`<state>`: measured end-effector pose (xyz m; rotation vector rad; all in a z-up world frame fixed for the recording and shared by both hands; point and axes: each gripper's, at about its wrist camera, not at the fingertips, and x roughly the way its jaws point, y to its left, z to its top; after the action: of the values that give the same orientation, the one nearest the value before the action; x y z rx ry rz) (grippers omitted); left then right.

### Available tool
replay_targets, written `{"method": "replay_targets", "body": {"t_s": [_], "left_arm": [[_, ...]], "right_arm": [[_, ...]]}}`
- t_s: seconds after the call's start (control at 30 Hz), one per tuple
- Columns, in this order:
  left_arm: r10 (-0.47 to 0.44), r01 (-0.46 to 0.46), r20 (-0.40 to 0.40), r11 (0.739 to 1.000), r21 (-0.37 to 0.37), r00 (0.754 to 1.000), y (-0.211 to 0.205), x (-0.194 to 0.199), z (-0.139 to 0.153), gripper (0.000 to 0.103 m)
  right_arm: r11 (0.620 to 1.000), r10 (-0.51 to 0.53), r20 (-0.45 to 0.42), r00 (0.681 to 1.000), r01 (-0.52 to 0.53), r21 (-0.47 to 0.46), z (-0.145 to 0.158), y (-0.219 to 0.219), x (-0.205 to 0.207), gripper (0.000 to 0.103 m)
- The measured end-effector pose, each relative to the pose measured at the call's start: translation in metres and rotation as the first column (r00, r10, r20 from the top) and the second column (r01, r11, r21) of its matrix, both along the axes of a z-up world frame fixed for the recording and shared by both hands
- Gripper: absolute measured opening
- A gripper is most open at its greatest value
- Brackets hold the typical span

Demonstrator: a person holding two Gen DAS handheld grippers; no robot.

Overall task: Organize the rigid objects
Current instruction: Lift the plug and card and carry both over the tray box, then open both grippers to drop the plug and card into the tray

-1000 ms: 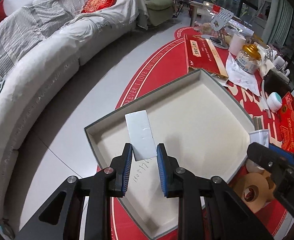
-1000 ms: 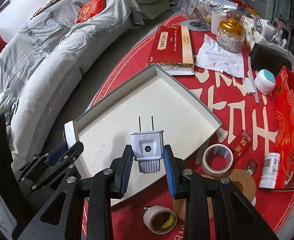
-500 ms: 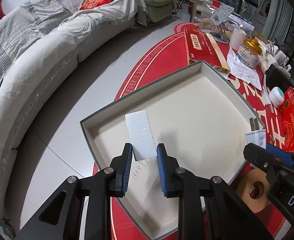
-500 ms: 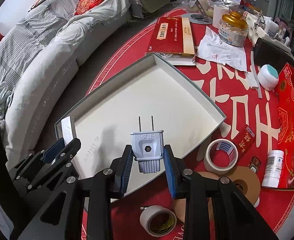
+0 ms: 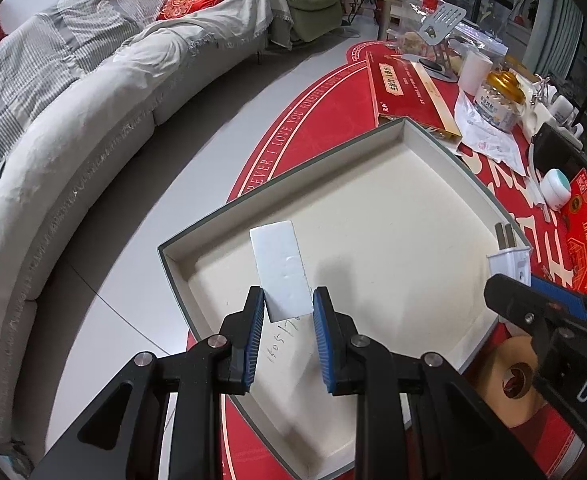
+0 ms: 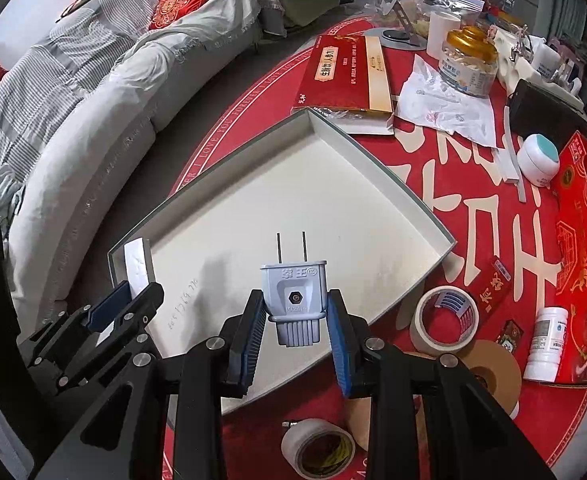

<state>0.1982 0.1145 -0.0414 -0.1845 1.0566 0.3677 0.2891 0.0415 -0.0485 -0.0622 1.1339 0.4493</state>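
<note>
Left wrist view: you hold the white block (image 5: 280, 268) over the tray (image 5: 459, 164), near its left corner; nothing lies on the tray floor that shows.
Left gripper (image 5: 286, 330): your jaws are clamped on the block's lower end, with only its width between them.
Plug (image 6: 294, 292): gripped by its body, prongs pointing away from you, above the tray's near edge.
Right gripper (image 6: 296, 330): closed tight on the plug.
Done: both pieces picked up and brought over the tray.
Left: neither is set down yet. Tape rolls (image 6: 448, 317), a bottle (image 6: 545, 344) and a jar (image 6: 538, 157) still sit loose on the red cloth (image 6: 425, 156).
</note>
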Motion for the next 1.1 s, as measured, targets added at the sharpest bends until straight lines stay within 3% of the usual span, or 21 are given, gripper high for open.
{"method": "replay_targets", "body": {"t_s": [0.43, 0.47, 0.53, 0.57, 0.6, 0.67, 0.73, 0.9, 1.0, 1.1], "left_arm": [[-0.022, 0.022, -0.003, 1.000, -0.008, 1.000, 0.005, 0.013, -0.008, 0.029], [-0.027, 0.027, -0.001, 1.000, -0.011, 1.000, 0.005, 0.013, -0.009, 0.032], [-0.036, 0.035, -0.016, 0.999, -0.006, 0.999, 0.005, 0.015, -0.012, 0.070], [-0.033, 0.033, -0.021, 0.999, 0.001, 0.999, 0.006, 0.015, -0.014, 0.080], [-0.038, 0.038, -0.020, 0.999, -0.013, 0.999, 0.007, 0.014, -0.014, 0.090], [-0.046, 0.045, -0.015, 0.998, -0.032, 0.999, 0.007, 0.012, -0.012, 0.094], [-0.054, 0.054, -0.011, 0.998, -0.025, 0.998, 0.005, 0.006, -0.007, 0.103], [-0.085, 0.086, 0.023, 0.995, -0.052, 0.996, -0.007, -0.025, 0.007, 0.103], [-0.133, 0.136, 0.043, 0.988, -0.074, 0.990, -0.024, -0.047, 0.009, 0.103], [-0.165, 0.167, 0.044, 0.985, -0.052, 0.985, -0.041, -0.066, 0.009, 0.103]], "right_arm": [[1.000, -0.002, -0.005, 1.000, 0.002, -0.012, -0.009, 0.007, 0.012, 0.032], [1.000, 0.002, -0.005, 1.000, -0.002, -0.013, -0.010, 0.009, 0.013, 0.032], [0.999, 0.022, -0.012, 1.000, -0.022, -0.023, -0.014, 0.012, 0.014, 0.033], [0.999, 0.029, -0.019, 0.999, -0.030, -0.026, -0.015, 0.013, 0.014, 0.042], [0.999, 0.024, -0.023, 0.999, -0.025, -0.030, -0.016, 0.012, 0.014, 0.068], [1.000, 0.003, -0.004, 1.000, -0.003, -0.025, -0.011, 0.005, 0.012, 0.103], [1.000, -0.007, 0.064, 0.998, 0.009, -0.027, 0.003, -0.010, 0.002, 0.103], [0.991, -0.052, 0.157, 0.986, 0.070, -0.113, 0.017, -0.066, -0.028, 0.103], [0.978, -0.164, 0.141, 0.976, 0.180, -0.109, 0.009, -0.113, -0.036, 0.103], [0.958, -0.270, 0.063, 0.961, 0.275, -0.078, -0.006, -0.144, -0.033, 0.103]]}}
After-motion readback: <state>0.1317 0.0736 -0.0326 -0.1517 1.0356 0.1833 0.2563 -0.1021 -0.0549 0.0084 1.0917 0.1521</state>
